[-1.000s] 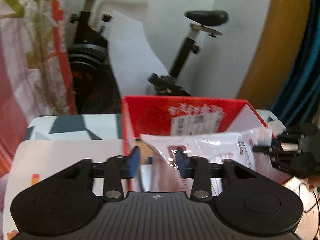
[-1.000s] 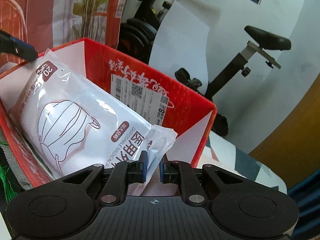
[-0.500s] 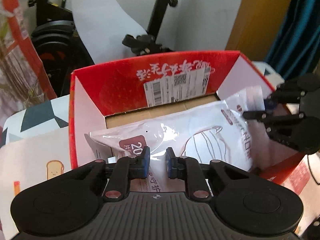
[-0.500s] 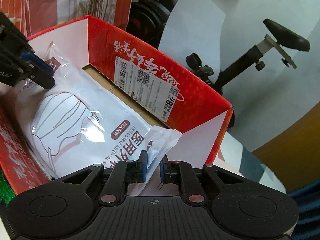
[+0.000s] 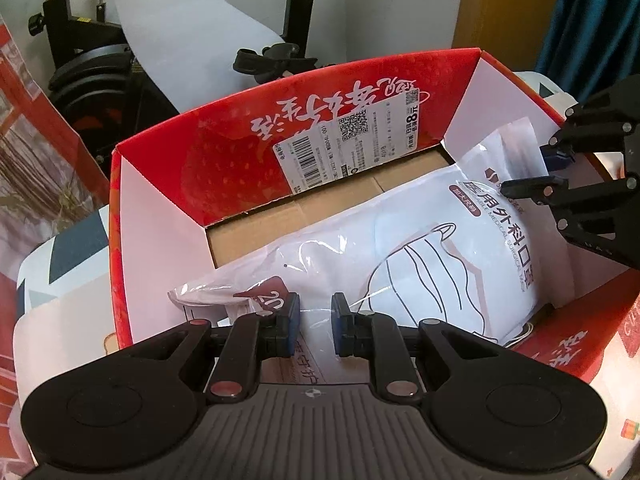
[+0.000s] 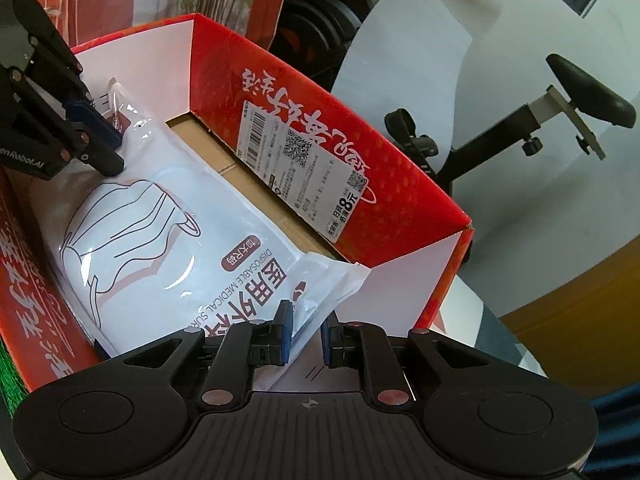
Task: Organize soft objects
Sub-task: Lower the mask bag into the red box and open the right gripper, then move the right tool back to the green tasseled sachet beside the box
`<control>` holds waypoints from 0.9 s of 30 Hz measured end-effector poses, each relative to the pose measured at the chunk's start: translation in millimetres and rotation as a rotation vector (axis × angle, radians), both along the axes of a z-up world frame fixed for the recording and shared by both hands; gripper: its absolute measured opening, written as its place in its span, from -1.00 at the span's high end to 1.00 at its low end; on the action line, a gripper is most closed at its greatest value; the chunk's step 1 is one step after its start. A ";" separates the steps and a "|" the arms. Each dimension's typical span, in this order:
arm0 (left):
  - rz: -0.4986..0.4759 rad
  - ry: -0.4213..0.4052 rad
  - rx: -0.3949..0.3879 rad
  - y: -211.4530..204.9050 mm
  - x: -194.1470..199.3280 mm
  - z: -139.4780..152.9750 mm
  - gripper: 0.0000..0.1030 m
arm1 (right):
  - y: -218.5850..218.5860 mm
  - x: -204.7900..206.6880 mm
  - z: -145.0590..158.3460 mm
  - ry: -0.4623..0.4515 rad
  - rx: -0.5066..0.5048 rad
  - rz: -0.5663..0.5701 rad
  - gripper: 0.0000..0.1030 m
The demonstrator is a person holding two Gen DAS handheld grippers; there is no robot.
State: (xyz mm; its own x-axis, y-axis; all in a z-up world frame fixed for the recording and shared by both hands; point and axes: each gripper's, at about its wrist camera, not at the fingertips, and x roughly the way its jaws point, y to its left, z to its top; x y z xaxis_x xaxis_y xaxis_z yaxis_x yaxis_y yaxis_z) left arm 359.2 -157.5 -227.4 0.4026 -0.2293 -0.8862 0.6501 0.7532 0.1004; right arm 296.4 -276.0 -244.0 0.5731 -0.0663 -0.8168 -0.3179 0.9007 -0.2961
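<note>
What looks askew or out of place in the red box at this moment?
The mask pack lies slanted rather than flat in the red box: one end reaches up past the side wall by the right gripper, the other sits at the left gripper. Nothing looks spilled or torn.

box floor: mostly covered by mask pack | pack's near edge: behind left gripper | pack's small print: partly unreadable | right gripper: whether it pinches the pack corner unclear | exercise bike: cut by frame edge | desk: only slivers visible
</note>
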 end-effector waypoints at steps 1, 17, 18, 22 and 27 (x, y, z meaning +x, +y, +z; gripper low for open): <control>0.001 -0.003 0.001 -0.8 0.3 -1.3 0.65 | 0.3 0.2 0.0 0.000 0.000 -0.003 0.74; 0.143 -0.100 -0.214 25.2 -24.4 30.3 0.64 | -5.0 -55.8 62.9 -0.282 0.290 -0.135 0.22; 0.133 -0.130 -0.228 29.5 -32.4 37.2 0.64 | -4.2 -61.7 64.8 -0.301 0.314 -0.140 0.21; 0.138 -0.240 -0.280 59.2 -73.4 62.3 0.64 | 0.7 -84.4 66.1 -0.351 0.412 -0.170 0.21; 0.217 -0.303 -0.343 113.0 -126.2 66.2 0.64 | 17.3 -114.1 57.9 -0.380 0.515 -0.179 0.22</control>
